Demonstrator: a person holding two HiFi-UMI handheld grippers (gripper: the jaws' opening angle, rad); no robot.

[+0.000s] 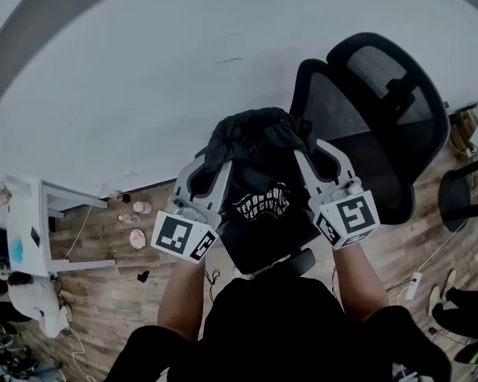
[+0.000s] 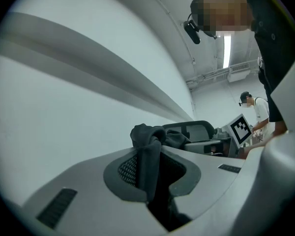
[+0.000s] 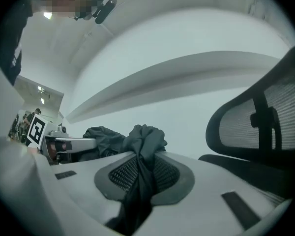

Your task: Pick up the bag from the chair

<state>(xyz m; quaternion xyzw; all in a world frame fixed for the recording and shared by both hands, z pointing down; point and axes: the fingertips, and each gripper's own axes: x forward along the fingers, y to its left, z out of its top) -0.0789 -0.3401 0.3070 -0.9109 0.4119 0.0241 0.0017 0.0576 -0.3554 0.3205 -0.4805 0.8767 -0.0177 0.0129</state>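
A black cloth bag [image 1: 259, 189] with white print hangs in the air between my two grippers, lifted off the black mesh office chair [image 1: 382, 110] behind it. My left gripper [image 1: 215, 161] is shut on the bag's top edge at the left; bunched black fabric [image 2: 147, 154] is pinched between its jaws. My right gripper [image 1: 303, 156] is shut on the top edge at the right, with gathered cloth [image 3: 142, 154] squeezed between its pads. Both grippers point level toward the white wall. The bag's bottom hangs in front of my body.
The chair's backrest [image 3: 265, 127] stands close to the right of my right gripper. A white wall [image 1: 143, 78] fills the view ahead. A white desk [image 1: 32, 229], cables and small items lie on the wooden floor [image 1: 103, 293] at the left. Another person [image 2: 258, 109] stands far off.
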